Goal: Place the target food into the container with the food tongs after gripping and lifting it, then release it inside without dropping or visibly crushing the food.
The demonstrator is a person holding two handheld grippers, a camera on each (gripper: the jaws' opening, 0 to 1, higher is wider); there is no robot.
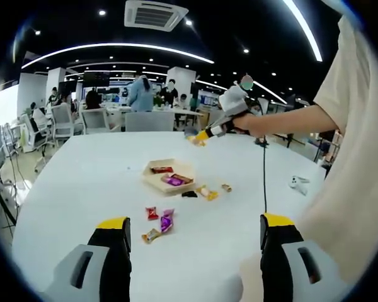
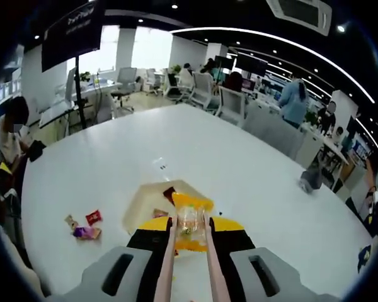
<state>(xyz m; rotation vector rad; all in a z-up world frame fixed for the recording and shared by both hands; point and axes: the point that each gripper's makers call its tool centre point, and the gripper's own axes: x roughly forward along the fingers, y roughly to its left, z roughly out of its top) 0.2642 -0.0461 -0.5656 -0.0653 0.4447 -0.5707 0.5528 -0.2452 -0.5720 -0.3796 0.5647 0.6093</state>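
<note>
Right tool [image 2: 189, 236] closed on tongs [image 2: 188, 264] pinching candy [image 2: 190, 221] | left tool [image 1: 192, 236] wide open, empty | lower gently into tray [image 2: 137, 204], then release.

Table [image 1: 82, 182]: smooth white top, soft matt sheen, faint ceiling-light glare. Container [image 1: 152, 178]: shallow tray, pale cardboard or paper look, matt. Loose candies [image 1: 159, 221] at the tray's 6 o'clock: crinkled foil-like wrappers, glossy red, purple, gold. Tongs [image 2: 188, 242]: smooth pale plastic-looking arms, slight gloss. Wrapped snack [image 2: 190, 221] between them: clear shiny film with yellow print. Left gripper [image 1: 192, 242]: matt black jaws, yellow tips, grey plastic body.
</note>
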